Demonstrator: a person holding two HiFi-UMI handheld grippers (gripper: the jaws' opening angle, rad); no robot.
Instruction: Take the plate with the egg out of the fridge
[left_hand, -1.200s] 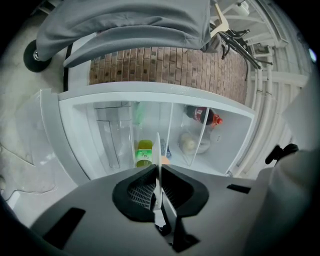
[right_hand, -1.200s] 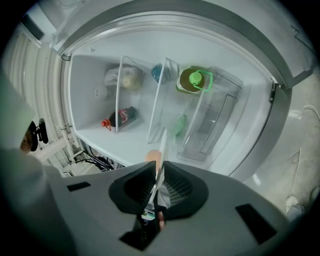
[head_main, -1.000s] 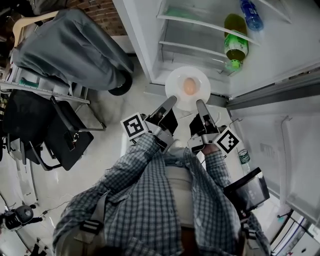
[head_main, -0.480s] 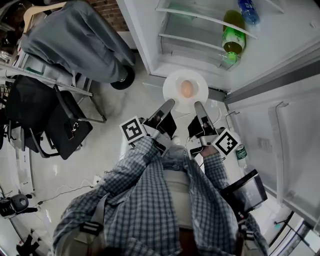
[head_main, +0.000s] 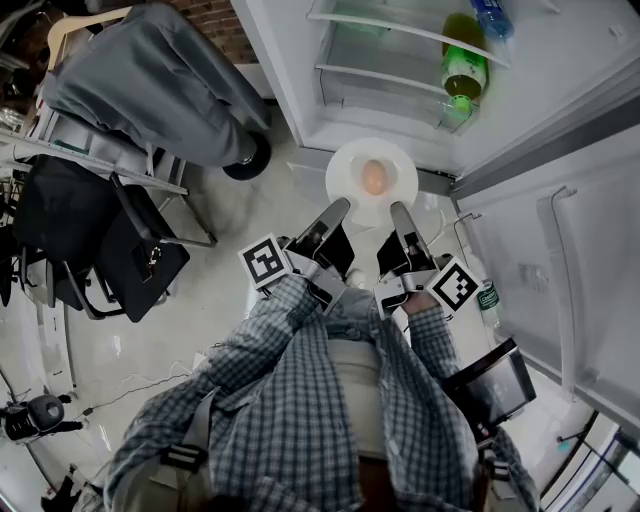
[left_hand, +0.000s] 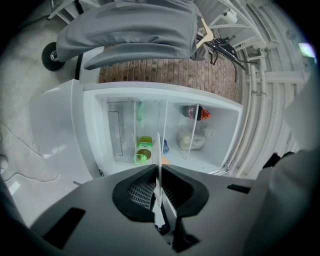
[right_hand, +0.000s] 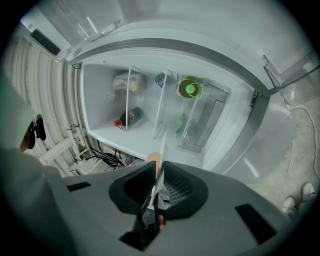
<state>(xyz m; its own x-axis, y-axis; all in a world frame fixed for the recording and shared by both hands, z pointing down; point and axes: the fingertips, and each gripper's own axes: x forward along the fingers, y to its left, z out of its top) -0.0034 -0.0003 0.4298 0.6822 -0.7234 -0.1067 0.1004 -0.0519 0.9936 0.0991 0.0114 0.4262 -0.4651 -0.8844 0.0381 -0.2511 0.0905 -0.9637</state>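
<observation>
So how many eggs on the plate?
1. The egg sits in the middle of the plate, held at its near rim by the left tool and right tool, outside the open fridge. None hidden.

L tongs (head_main: 338, 208) clamped, R tongs (head_main: 399, 210) clamped

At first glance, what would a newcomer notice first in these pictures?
The white plate with a brown egg at its middle, held just in front of the open fridge. The left gripper and right gripper each clamp its near rim. A green bottle stands out inside the fridge.
</observation>
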